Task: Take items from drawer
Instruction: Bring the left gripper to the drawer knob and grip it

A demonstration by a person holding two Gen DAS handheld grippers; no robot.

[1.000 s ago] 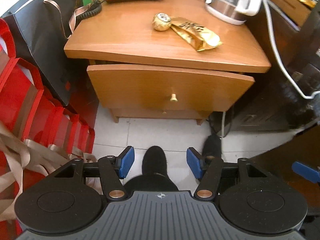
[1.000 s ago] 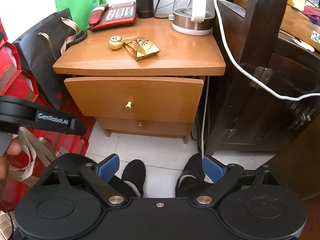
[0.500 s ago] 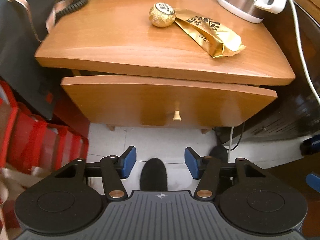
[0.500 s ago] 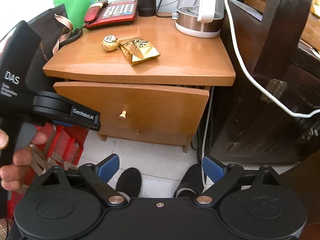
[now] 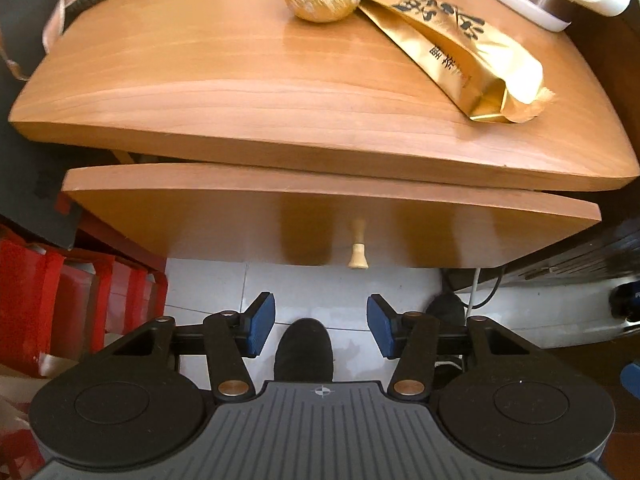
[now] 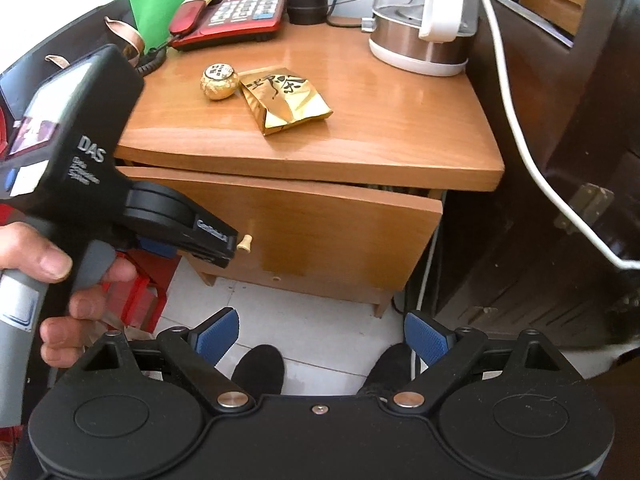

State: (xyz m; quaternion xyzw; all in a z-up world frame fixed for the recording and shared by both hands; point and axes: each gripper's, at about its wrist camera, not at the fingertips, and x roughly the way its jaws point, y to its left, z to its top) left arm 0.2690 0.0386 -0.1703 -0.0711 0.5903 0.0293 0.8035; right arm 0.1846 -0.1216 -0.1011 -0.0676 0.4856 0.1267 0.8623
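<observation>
Now left gripper jaws wide apart, empty, just short of drawer knob; right gripper jaws likewise.

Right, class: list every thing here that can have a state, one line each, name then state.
Top drawer: slightly ajar, not pulled out.
Drawer knob: free, nothing gripping it.
Left tongs: open, empty.
Right tongs: open, empty.
Gold packet: lying flat on the nightstand.
Kettle: upright.
Phone handset: on its cradle.
</observation>
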